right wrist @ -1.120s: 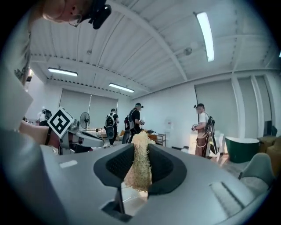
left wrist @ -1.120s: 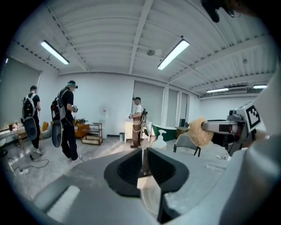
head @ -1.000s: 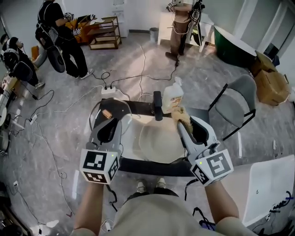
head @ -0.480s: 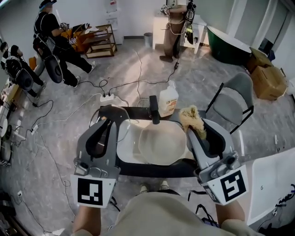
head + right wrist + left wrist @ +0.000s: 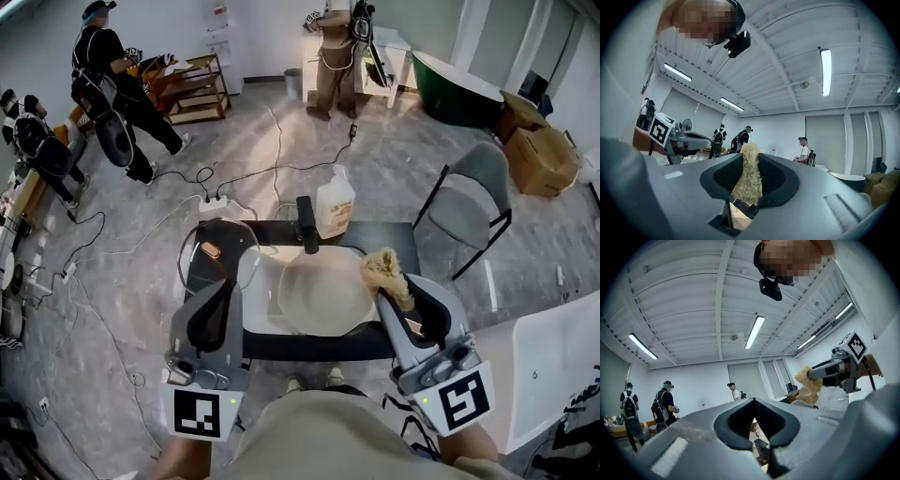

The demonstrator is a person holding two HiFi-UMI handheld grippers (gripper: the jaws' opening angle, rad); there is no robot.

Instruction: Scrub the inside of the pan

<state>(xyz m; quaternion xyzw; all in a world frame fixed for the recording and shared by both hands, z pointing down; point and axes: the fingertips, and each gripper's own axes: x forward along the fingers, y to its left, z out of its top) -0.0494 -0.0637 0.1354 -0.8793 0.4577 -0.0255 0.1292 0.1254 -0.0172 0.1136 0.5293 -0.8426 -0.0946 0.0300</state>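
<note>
Just right of the pan (image 5: 319, 298) in mid-table (image 5: 309, 348), I should lower my right gripper (image 5: 389, 283), clamped on the scrubber (image 5: 382, 266), flat onto its floor, with my left gripper (image 5: 221, 283), just closed empty, held clear.

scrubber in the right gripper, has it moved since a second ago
Yes. The scrubber, held in the right gripper, has drawn back from the soap bottle toward the person, and is now by the pan's right edge.

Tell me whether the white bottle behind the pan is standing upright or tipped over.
Upright. The white bottle stands on its base on the table beyond the pan, cap on top.
</note>
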